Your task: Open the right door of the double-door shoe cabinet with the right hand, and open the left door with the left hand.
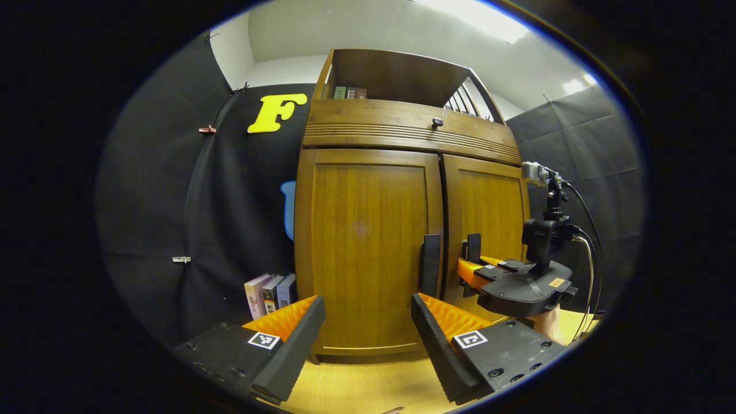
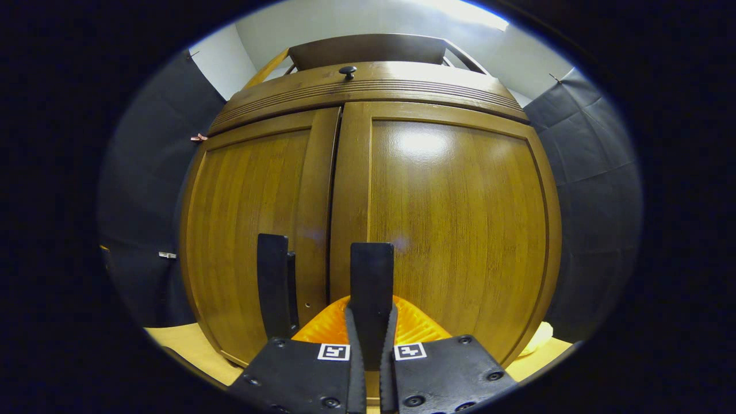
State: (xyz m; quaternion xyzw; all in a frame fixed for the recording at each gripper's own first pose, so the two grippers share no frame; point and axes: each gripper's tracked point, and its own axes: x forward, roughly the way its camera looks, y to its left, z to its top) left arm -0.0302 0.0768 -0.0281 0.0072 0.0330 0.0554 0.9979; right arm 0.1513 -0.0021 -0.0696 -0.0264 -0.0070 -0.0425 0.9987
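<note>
Nearest in the right gripper view, the right gripper (image 2: 371,322) is clenched on the handle of the right door (image 2: 372,270), a dark upright bar pinched between both fingers at 6 o'clock. The left door's handle (image 2: 272,290) stands free just beside it at 7 o'clock, across the centre seam.

In the left gripper view, the left gripper (image 1: 368,339) sits released, fingers spread wide at 6 o'clock, well short of the cabinet (image 1: 402,132). The left door (image 1: 368,241) fills the centre, its handle at 4 o'clock of it.

Judgement: the first step is in hand, with the right door gripped but both doors apparently flush; the seam is too distorted to rule out a slight gap. The next move calls for a pull back along an arc toward 3 o'clock, about the hinge on the outer edge.

Farther off, books (image 1: 270,293) stand on the floor (image 1: 368,385) at 8 o'clock beside the cabinet, within the likely swing of the left door. The right side looks open as far as the cloth wall (image 2: 592,172).
</note>
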